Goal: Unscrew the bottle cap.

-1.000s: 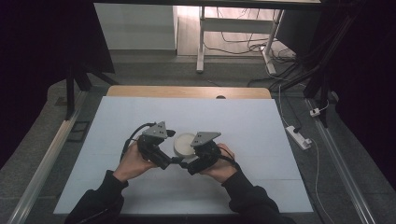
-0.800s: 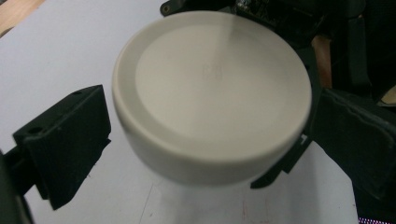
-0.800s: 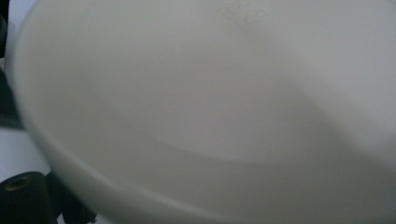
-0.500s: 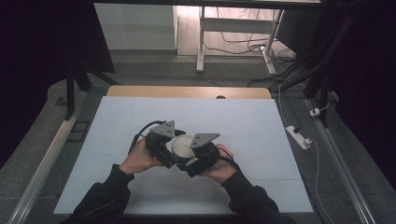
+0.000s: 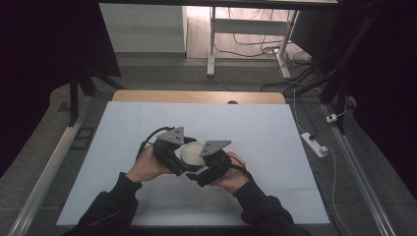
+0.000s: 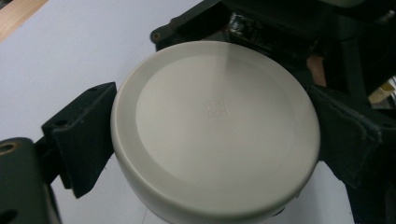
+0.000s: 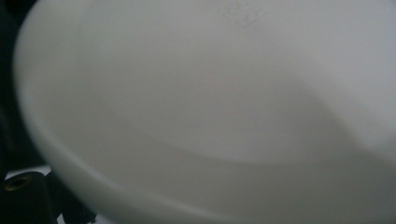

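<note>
From the high view, your left gripper (image 5: pixel 183 158) and right gripper (image 5: pixel 202 167) met at a round white lid (image 5: pixel 192 153) over the pale bench (image 5: pixel 255 132).

In the left gripper view, your jaws pinched the lid (image 6: pixel 215 130), one jaw on each side.

In the right gripper view, the lid (image 7: pixel 210 107) sat very close and blurry; I could not tell how those jaws stood.
</note>
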Tool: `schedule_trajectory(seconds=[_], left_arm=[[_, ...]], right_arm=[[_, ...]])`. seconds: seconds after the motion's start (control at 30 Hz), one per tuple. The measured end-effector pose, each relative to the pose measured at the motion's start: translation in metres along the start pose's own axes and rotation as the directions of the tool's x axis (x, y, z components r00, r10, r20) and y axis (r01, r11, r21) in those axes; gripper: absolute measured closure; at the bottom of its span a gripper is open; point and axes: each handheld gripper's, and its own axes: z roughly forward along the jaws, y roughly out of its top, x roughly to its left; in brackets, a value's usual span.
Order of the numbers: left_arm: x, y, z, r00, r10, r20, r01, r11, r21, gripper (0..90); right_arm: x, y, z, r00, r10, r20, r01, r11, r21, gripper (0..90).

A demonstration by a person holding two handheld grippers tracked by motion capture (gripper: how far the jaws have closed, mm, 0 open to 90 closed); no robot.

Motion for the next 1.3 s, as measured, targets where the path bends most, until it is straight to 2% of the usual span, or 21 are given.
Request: schedule_trajectory(seconds=[0.17,0.27,0.33,0.43,0.5,0.57,0.6,0.67,0.73,0.77,0.8,0.87,0.9,0.93,0.97,1.0,1.03,1.07,1.13,1.2,1.3], left_arm=[[-0.003,0.003,0.004,0.9954,-0.073,-0.063,0.072,0.9973,-0.011,7.6],[-0.005,0.006,0.006,0.9886,-0.102,-0.111,0.102,0.9948,0.0,7.6],[-0.008,0.008,0.009,0.9814,-0.129,-0.143,0.129,0.9916,-0.004,7.6],[-0.012,0.011,0.012,0.9739,-0.138,-0.18,0.142,0.9898,0.011,7.6],[-0.013,0.011,0.013,0.971,-0.145,-0.19,0.15,0.9885,0.012,7.5],[-0.012,0.011,0.012,0.974,-0.143,-0.176,0.147,0.9892,0.007,6.9],[-0.01,0.011,0.011,0.9779,-0.13,-0.164,0.135,0.9906,0.022,5.6],[-0.008,0.011,0.007,0.9817,-0.114,-0.153,0.12,0.9924,0.029,2.3],[-0.006,0.01,0.002,0.9889,-0.104,-0.105,0.107,0.9939,0.023,0.5],[-0.006,0.01,0.002,0.9889,-0.104,-0.105,0.107,0.9939,0.023,0.5],[-0.005,0.009,-0.004,0.9938,-0.076,-0.082,0.079,0.9963,0.035,0.5],[-0.003,0.008,-0.008,0.9983,-0.039,-0.044,0.041,0.9979,0.051,0.8],[-0.003,0.008,-0.008,0.9983,-0.039,-0.044,0.041,0.9979,0.051,0.7],[-0.001,0.006,-0.012,0.9999,-0.011,-0.005,0.011,0.9985,0.053,1.0],[-0.001,0.006,-0.012,0.9999,-0.011,-0.005,0.011,0.9985,0.053,1.1],[-0.001,0.005,-0.013,0.9998,0.018,0.01,-0.019,0.9983,0.055,1.1],[-0.001,0.005,-0.013,0.9998,0.018,0.01,-0.019,0.9983,0.055,1.4],[-0.001,0.004,-0.013,0.999,0.035,0.029,-0.037,0.9977,0.057,1.8],[-0.001,0.004,-0.014,0.9986,0.042,0.031,-0.044,0.9975,0.055,3.0],[0.001,0.002,-0.014,0.9962,0.06,0.063,-0.063,0.9971,0.043,4.3],[0.0,0.001,-0.013,0.9938,0.073,0.084,-0.076,0.9967,0.03,7.4]], right_arm=[[-0.003,-0.001,0.0,0.9987,0.033,0.038,-0.033,0.999,0.0,6.7],[-0.004,-0.001,0.001,0.9968,0.048,0.064,-0.048,0.999,0.0,6.7],[-0.004,-0.001,0.001,0.9951,0.06,0.078,-0.06,0.998,0.0,6.7],[-0.005,-0.001,0.001,0.9931,0.073,0.092,-0.074,0.997,0.003,6.7],[-0.006,-0.002,0.001,0.9926,0.073,0.097,-0.074,0.997,0.005,6.7],[-0.006,-0.002,0.001,0.9931,0.074,0.091,-0.075,0.997,0.002,6.7],[-0.006,-0.002,0.0,0.9934,0.075,0.087,-0.075,0.997,-0.001,6.7],[-0.006,-0.002,-0.001,0.9945,0.067,0.081,-0.067,0.998,-0.005,6.7],[-0.005,-0.001,-0.002,0.9959,0.06,0.068,-0.06,0.998,-0.01,6.7],[-0.005,-0.001,-0.002,0.9965,0.056,0.061,-0.056,0.998,-0.012,6.7],[-0.005,-0.001,-0.002,0.9969,0.055,0.055,-0.054,0.998,-0.013,6.7],[-0.004,-0.001,-0.002,0.998,0.048,0.041,-0.047,0.999,-0.012,6.7],[-0.004,-0.001,-0.002,0.9987,0.041,0.032,-0.04,0.999,-0.01,6.7],[-0.004,-0.001,-0.001,0.9991,0.036,0.022,-0.036,0.999,-0.012,6.7],[-0.003,-0.001,-0.001,0.9995,0.03,0.012,-0.03,1.0,-0.01,6.6],[-0.002,-0.001,0.0,0.9997,0.023,0.004,-0.023,1.0,-0.009,6.7],[-0.001,-0.001,0.0,0.9999,0.016,-0.005,-0.016,1.0,-0.007,6.7],[0.0,-0.001,0.0,0.9999,0.005,-0.015,-0.005,1.0,-0.007,6.7],[0.003,0.0,0.001,0.9994,0.0,-0.034,-0.001,1.0,-0.009,6.7],[0.004,0.0,0.001,0.9988,-0.013,-0.048,0.012,1.0,-0.011,6.6],[0.005,0.001,0.001,0.998,-0.021,-0.06,0.019,1.0,-0.019,6.7]])
